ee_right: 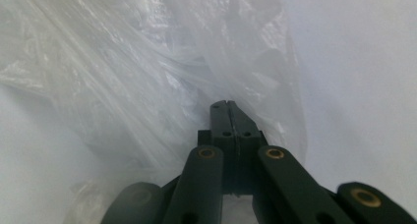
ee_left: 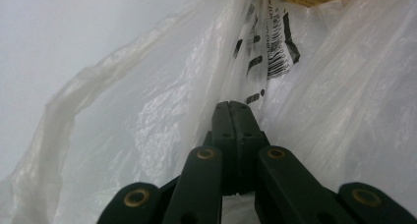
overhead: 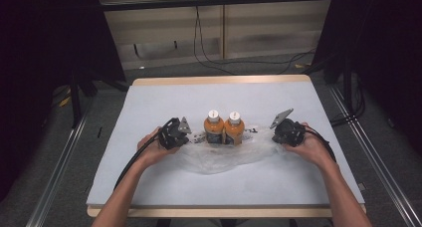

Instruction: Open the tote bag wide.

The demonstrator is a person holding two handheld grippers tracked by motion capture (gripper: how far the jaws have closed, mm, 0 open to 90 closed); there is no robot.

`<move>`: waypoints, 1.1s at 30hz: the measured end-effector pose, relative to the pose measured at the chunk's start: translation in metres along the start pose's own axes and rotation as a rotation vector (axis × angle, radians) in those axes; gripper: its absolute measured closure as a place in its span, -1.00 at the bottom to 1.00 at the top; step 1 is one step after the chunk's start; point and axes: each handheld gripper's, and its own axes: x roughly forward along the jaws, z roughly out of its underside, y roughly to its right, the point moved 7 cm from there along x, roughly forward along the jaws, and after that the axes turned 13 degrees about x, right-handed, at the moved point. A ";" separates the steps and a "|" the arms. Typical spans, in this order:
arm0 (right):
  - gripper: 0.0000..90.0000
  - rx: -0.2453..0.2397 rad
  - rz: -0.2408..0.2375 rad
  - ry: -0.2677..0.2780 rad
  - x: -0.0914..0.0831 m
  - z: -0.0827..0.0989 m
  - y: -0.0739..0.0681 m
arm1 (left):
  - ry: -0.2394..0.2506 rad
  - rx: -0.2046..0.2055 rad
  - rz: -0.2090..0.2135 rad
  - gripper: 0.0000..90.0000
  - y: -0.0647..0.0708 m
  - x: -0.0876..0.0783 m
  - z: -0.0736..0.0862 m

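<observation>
Black tongs (ee_left: 235, 111), brass-coloured rivets

Both forearms reaching in from the near edge of the table (overhead: 149, 197), angled slightly inward. Left hand (overhead: 152, 150) wrapped around the left claw (ee_left: 235, 106), jaws pressed together, tips aimed rightward. Right hand (overhead: 309, 148) gripping the right claw (ee_right: 226, 104), jaws likewise closed, aimed leftward, toward the table's middle.

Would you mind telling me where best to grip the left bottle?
Probably the left bottle by its narrow neck below the white cap, from above: it stands upright, touching the right bottle, with the bag around its base.
</observation>
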 end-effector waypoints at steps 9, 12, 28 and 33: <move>1.00 -0.017 0.006 -0.007 -0.001 0.001 0.000 | -0.038 0.027 0.043 1.00 0.008 -0.010 0.011; 1.00 -0.018 0.005 -0.006 -0.001 0.001 -0.001 | -0.037 0.012 0.054 1.00 0.014 -0.015 0.016; 1.00 -0.041 -0.007 -0.020 -0.003 0.005 0.001 | -0.045 -0.018 0.039 1.00 0.006 -0.019 0.032; 1.00 -0.025 -0.005 -0.025 -0.005 0.008 0.005 | 0.004 -0.060 0.043 1.00 0.003 -0.017 0.032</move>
